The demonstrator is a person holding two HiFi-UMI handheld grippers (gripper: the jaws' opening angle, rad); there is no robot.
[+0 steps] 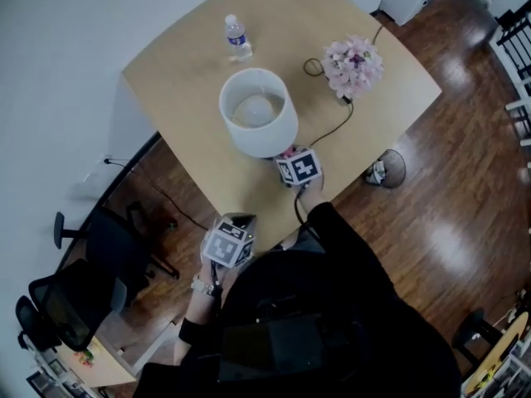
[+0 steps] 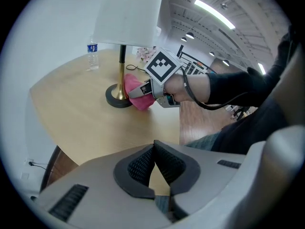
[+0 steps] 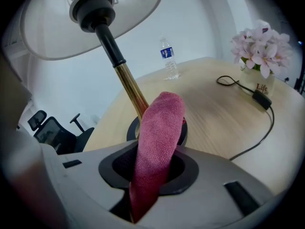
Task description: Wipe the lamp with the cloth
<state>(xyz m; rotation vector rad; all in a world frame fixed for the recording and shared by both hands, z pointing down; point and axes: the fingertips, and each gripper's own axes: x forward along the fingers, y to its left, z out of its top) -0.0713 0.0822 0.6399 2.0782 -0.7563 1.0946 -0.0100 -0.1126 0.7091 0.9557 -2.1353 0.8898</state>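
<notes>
The lamp has a white shade, a brass pole and a round black base, and it stands in the middle of the wooden table. My right gripper is shut on a pink cloth. The cloth's free end rests against the foot of the pole, over the base. The left gripper view shows that gripper and its cloth right beside the base. My left gripper is shut and holds nothing. It hovers at the near table edge, apart from the lamp.
A water bottle stands at the far side of the table. A pot of pink flowers stands to the right, with a black cable running across the tabletop. Office chairs stand on the floor at the left.
</notes>
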